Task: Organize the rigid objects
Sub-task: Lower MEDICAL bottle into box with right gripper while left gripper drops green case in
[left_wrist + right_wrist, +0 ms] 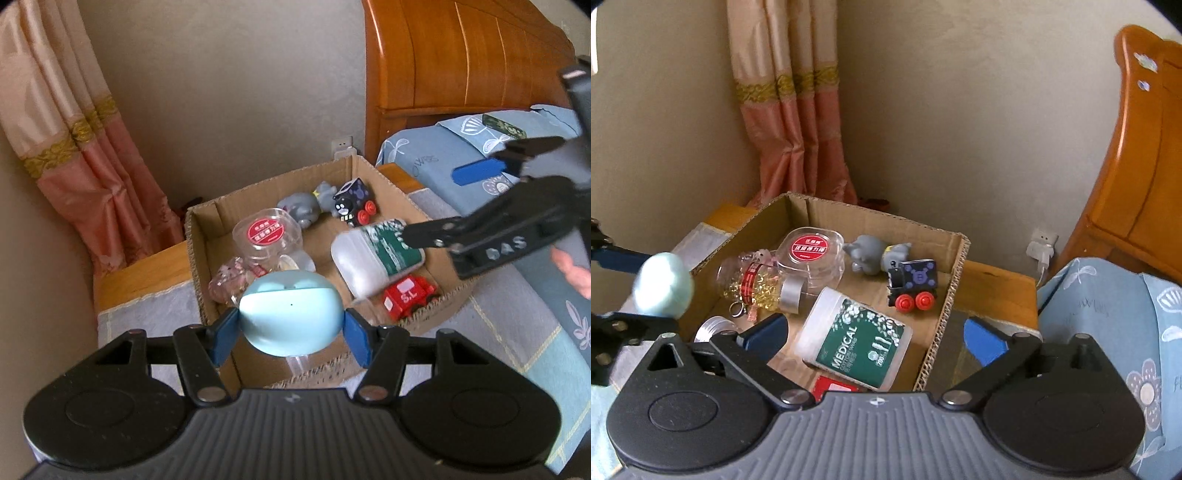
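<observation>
My left gripper is shut on a light blue earbud case, held over the near edge of a cardboard box; the case also shows in the right wrist view. My right gripper is open and empty above the box's near right part. It shows from the side in the left wrist view. The box holds a green medical cotton swab box, a black toy train, grey animal figures, a clear tub with a red label, a small jar of yellow beads and a red toy truck.
The box stands on a grey mat over a wooden bedside table. A bed with blue floral bedding and a wooden headboard lies to the right. A pink curtain hangs behind, and a wall socket sits low.
</observation>
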A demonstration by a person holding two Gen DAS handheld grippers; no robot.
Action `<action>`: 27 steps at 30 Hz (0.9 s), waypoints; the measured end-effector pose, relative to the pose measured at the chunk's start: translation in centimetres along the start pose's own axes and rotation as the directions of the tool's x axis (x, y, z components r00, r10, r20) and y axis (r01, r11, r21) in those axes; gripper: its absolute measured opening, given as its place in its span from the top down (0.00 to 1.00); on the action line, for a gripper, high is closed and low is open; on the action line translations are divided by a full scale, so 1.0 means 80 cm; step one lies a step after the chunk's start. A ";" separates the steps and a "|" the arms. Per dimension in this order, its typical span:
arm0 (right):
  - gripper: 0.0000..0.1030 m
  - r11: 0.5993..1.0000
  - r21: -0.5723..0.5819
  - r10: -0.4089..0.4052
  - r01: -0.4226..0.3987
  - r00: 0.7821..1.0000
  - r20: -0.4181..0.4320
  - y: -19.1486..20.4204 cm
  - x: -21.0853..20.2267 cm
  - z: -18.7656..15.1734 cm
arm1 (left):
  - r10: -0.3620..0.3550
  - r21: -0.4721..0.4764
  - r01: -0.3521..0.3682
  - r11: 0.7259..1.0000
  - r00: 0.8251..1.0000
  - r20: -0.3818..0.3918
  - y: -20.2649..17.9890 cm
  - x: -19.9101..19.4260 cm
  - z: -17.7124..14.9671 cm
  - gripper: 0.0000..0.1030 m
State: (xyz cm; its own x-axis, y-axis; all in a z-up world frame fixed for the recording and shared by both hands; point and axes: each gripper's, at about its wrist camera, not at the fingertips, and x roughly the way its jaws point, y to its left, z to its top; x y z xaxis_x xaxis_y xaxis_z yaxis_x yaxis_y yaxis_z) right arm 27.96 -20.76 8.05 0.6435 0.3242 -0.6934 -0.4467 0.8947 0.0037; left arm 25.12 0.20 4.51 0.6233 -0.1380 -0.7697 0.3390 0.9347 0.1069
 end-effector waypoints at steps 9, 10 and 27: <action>0.00 1.000 -0.005 -0.001 0.001 1.000 0.017 -0.005 -0.032 -0.007 | 0.020 -0.059 -0.019 0.998 1.000 0.010 -0.003 0.026 0.009 0.11; 0.00 1.000 -0.007 0.003 -0.002 1.000 0.017 -0.004 -0.034 -0.007 | 0.027 -0.053 -0.026 0.998 1.000 0.016 -0.005 0.023 0.008 0.11; 0.00 0.972 0.134 -0.189 0.194 0.981 -0.050 0.045 -0.073 -0.065 | 0.216 -0.233 -0.180 0.956 0.967 0.137 -0.005 -0.040 -0.063 0.02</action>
State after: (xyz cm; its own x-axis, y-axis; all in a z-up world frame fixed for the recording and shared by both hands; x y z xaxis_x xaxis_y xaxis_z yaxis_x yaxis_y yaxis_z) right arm 19.37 -21.01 8.38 0.6846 0.1335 -0.7166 -0.2259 0.9735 -0.0344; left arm 19.40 1.95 3.76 0.7723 0.0235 -0.6349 0.0475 0.9944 0.0945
